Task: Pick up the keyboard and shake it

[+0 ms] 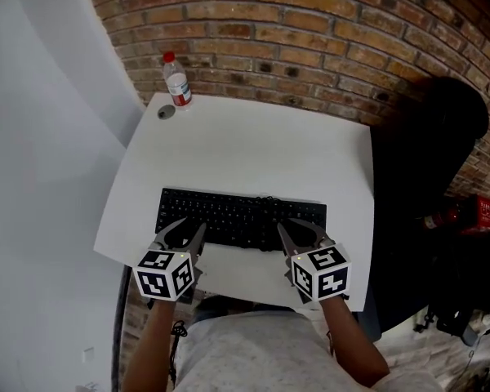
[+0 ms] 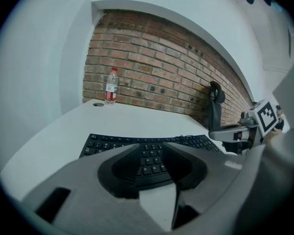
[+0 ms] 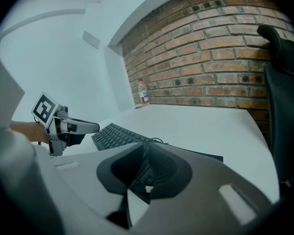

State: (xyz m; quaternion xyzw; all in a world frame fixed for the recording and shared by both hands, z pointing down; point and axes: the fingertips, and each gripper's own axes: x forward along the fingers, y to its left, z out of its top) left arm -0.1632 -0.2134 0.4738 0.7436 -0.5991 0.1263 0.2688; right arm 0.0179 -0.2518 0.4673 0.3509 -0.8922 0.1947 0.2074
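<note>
Table top [image 1: 245, 145] is smooth, so your keyboard [image 1: 237, 215] may slide when you grab it. Jaws on your left gripper [image 1: 189, 229] are slightly apart, and on your right gripper [image 1: 298, 229] they are nearly together; neither pinches it.

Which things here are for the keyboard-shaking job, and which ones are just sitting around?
For the job:
keyboard
left gripper
right gripper
white table the keyboard lies on

Just lying about:
water bottle
small round thing beside the bottle
black chair
red object near the chair
</note>
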